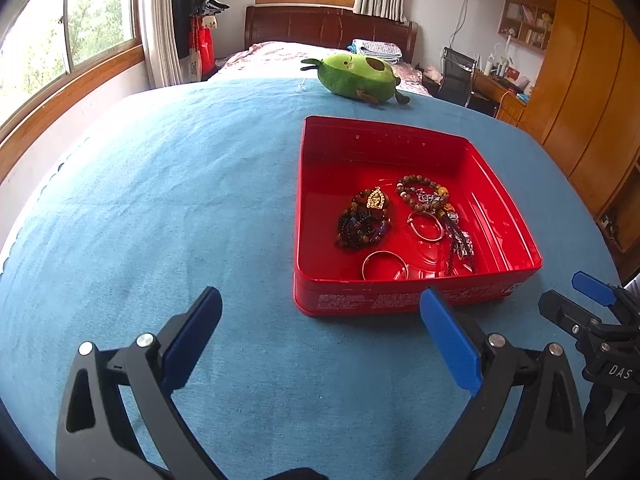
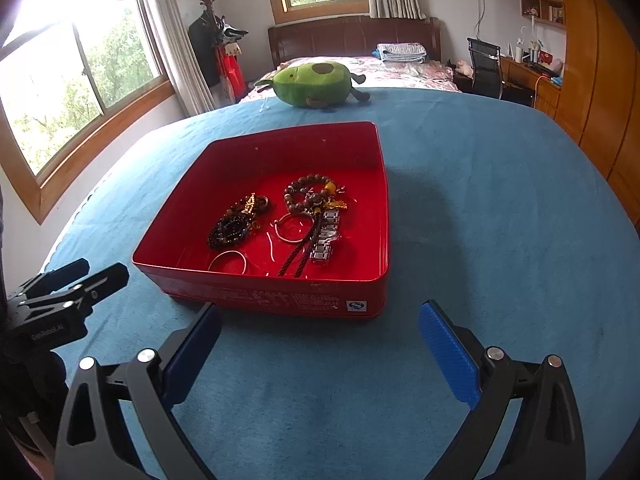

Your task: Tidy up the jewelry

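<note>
While both tools gape, red tin (image 2: pixel 280 300) just ahead, jewelry (image 2: pixel 280 216) inside

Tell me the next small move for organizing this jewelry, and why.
Probably none: pull both hands back. All the jewelry in view, the dark beads, bangle and watch, already lies inside the red tin. The left gripper and right gripper are open, holding nothing, short of the tin on the blue cloth.
</note>
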Tool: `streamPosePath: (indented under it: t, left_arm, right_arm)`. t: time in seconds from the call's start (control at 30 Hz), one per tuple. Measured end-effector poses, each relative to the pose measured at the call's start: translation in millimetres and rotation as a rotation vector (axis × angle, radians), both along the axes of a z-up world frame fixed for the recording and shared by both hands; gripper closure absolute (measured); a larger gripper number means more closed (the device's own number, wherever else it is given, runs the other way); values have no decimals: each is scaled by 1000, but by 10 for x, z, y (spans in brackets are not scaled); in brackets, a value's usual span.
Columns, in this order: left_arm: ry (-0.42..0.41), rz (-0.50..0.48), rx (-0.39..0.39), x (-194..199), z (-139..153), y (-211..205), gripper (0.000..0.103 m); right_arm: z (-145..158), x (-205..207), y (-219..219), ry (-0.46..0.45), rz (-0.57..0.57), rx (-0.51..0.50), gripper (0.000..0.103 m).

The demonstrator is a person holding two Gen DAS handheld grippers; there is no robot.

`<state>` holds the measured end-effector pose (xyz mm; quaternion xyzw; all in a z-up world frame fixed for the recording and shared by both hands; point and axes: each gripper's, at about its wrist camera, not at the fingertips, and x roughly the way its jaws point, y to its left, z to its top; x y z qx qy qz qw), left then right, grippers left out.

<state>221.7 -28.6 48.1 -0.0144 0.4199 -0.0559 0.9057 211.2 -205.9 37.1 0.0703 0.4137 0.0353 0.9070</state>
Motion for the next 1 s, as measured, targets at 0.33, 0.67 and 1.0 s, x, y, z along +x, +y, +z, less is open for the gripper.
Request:
streamPosePath:
  t: [0.33, 0.67, 1.0]
  left_arm:
    - [2, -1, 13, 4, -2, 0, 5]
    - [3, -8, 23, -17, -17, -7, 4]
    - [7, -10, 30, -8, -48, -9, 4]
  right_arm:
    - [-20, -3, 10, 2, 0, -15, 4]
    - [-21, -7, 17, 5, 2, -19, 4]
    - [-35, 4, 11, 9, -2, -20, 4]
